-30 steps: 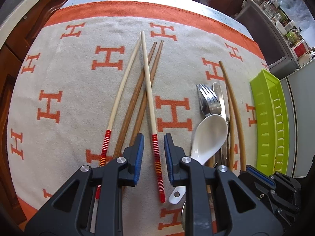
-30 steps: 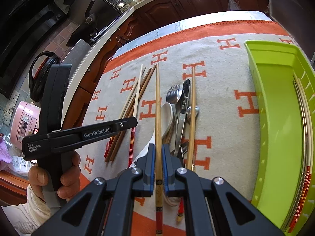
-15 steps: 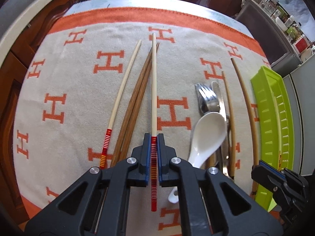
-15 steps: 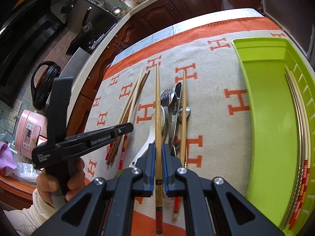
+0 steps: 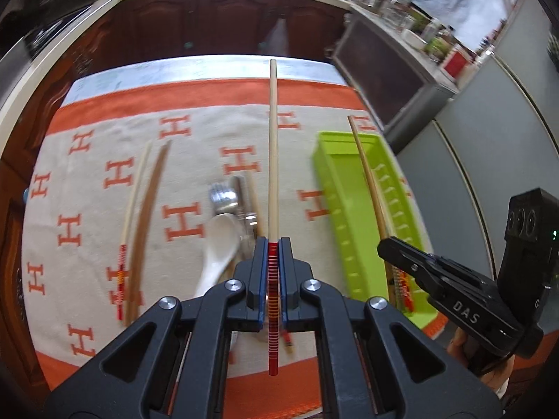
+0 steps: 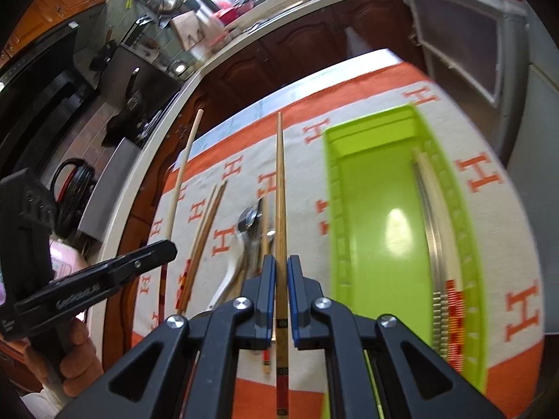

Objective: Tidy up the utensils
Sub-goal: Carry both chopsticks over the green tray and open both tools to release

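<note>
Two chopsticks held up: left hand-held gripper (image 5: 273, 272) clamps a pale chopstick (image 5: 273, 146) beside the green tray (image 5: 335, 188), right hand-held gripper (image 6: 281, 286) pinches a brown chopstick (image 6: 280, 188)

Both grippers (image 5: 273, 269) (image 6: 281, 279): black frames, blue-padded jaws, silver screws; white "DAS", "GenRobot.AI" markings.

Motion blur smears the metal cutlery (image 5: 229, 197) and the white spoon (image 5: 218, 244) in the left wrist view, so the separate pieces in that pile cannot be counted. The spoon's handle runs out of sight behind the left gripper (image 5: 273, 272). In the right wrist view the striped ends of the chopsticks in the green tray (image 6: 380, 209) dissolve into blur, and the lower end of the brown chopstick (image 6: 280, 192) is cut off by the bottom edge.
</note>
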### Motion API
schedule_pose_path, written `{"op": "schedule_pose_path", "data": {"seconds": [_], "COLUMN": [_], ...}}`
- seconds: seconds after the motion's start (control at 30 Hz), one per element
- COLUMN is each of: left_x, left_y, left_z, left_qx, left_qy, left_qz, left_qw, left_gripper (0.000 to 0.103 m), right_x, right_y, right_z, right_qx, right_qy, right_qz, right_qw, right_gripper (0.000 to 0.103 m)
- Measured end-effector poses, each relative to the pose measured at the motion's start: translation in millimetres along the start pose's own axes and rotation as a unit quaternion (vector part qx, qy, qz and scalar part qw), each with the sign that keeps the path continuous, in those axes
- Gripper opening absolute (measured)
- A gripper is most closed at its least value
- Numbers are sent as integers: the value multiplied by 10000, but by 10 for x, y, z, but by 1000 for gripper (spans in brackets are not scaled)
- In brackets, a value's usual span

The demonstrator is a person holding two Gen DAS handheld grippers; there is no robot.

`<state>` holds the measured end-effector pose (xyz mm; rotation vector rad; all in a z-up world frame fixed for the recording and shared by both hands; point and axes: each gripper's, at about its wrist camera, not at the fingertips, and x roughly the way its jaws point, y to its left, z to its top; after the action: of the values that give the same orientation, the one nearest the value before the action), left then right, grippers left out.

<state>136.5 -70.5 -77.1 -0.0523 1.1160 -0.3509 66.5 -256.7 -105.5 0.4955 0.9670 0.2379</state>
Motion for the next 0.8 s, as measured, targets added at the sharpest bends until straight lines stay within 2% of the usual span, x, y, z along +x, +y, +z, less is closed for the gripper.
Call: {"op": "schedule_pose_path", "data": {"seconds": [0.2,0.4,0.6,0.77,0.8], "left_x": [175,591,889,830,812], "left_y": [-708,-1162,-1238,-1161,-1136], "left_z": [51,-89,-283,-350,-353], "left_qx": [443,651,751,829,829], "left_qy": [26,362,705,654,650], "left_qz": [-279,-400,-280,-184,-153], "left_qw": [9986,9964,9943,9942,9943], "left_gripper": [4,4,4,5,8], "right_x": [-286,-281,-139,-73,-64], "right_y": [-250,-499,-679,-659,-646], "right_z": [59,38,-7,-57,-65], "right_qx": [101,204,333,339,331], "right_qy": [-340,-292,-56,69,77], "right_qz": [-512,-919,-1248,-1207,-1209], "right_qw": [9981,9951,9916,9921,9921], "right_gripper": [7,7,7,11,11]}}
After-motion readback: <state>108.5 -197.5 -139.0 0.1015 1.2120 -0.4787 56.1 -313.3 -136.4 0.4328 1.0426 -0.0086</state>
